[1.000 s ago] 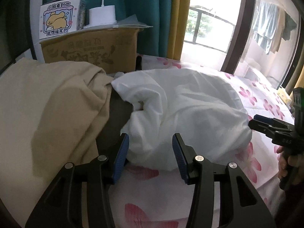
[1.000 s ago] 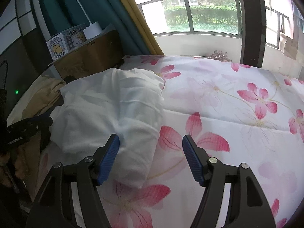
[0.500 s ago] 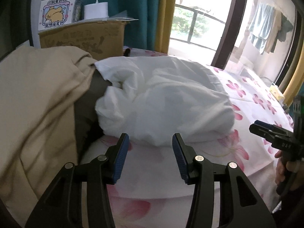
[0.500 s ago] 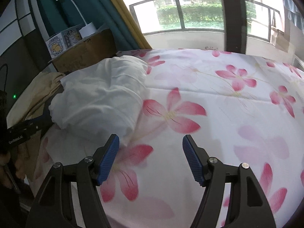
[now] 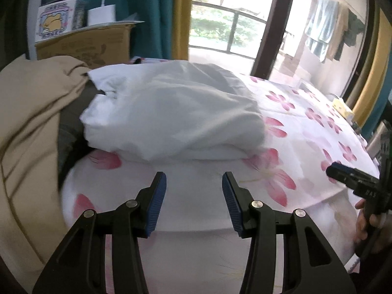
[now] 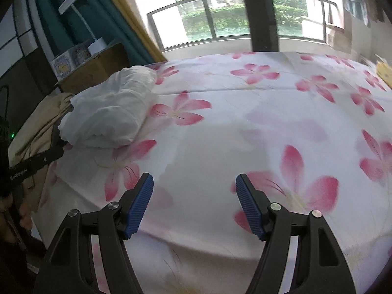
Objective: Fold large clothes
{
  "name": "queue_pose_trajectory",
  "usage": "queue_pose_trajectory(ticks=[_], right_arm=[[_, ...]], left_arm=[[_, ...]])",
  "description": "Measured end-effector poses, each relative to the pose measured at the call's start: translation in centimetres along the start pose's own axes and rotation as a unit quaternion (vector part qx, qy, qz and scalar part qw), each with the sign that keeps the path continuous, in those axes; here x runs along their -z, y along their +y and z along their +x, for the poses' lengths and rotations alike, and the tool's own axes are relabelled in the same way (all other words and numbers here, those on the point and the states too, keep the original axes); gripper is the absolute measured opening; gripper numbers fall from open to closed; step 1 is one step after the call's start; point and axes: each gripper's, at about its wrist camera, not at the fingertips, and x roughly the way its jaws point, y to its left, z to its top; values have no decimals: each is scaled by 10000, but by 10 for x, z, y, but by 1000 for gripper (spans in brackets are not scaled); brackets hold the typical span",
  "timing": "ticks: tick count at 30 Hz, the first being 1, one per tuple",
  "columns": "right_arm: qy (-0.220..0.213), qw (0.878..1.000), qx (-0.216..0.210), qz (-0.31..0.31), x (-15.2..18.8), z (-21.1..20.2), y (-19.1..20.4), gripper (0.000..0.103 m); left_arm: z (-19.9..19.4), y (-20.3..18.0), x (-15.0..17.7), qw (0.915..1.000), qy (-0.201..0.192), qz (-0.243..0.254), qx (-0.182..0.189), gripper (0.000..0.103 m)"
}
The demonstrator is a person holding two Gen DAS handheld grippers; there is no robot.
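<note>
A folded white garment (image 5: 171,112) lies on the flowered bed sheet (image 5: 306,132), at the bed's left side in the right wrist view (image 6: 107,115). My left gripper (image 5: 193,188) is open and empty, a short way in front of the garment, above the sheet. My right gripper (image 6: 194,191) is open and empty over bare sheet (image 6: 245,127), well to the right of the garment. The right gripper's fingers show at the right edge of the left wrist view (image 5: 348,176).
A beige cloth (image 5: 31,127) and a dark garment (image 5: 73,112) lie to the left of the white one. A cardboard box (image 5: 85,44) with a small printed box (image 5: 56,22) on it stands behind. A yellow object (image 5: 343,107) sits at the bed's far right edge.
Both grippers have drawn back from the white garment, which now lies farther away in both views. The right gripper has swung to the right over bare sheet. Both stay open.
</note>
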Motion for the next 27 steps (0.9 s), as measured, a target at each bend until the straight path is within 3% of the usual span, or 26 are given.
queue_pose_trajectory(ticks=[8,27], right_arm=[[-173,9994,282,106,17,-28,-26,76],[-634,9928,832,578,40,-90,-86,80]], left_arm=[[-5,-31,8,9995,-100,194,210,50],[-13,-105,8,9933,-381,743,803,50]])
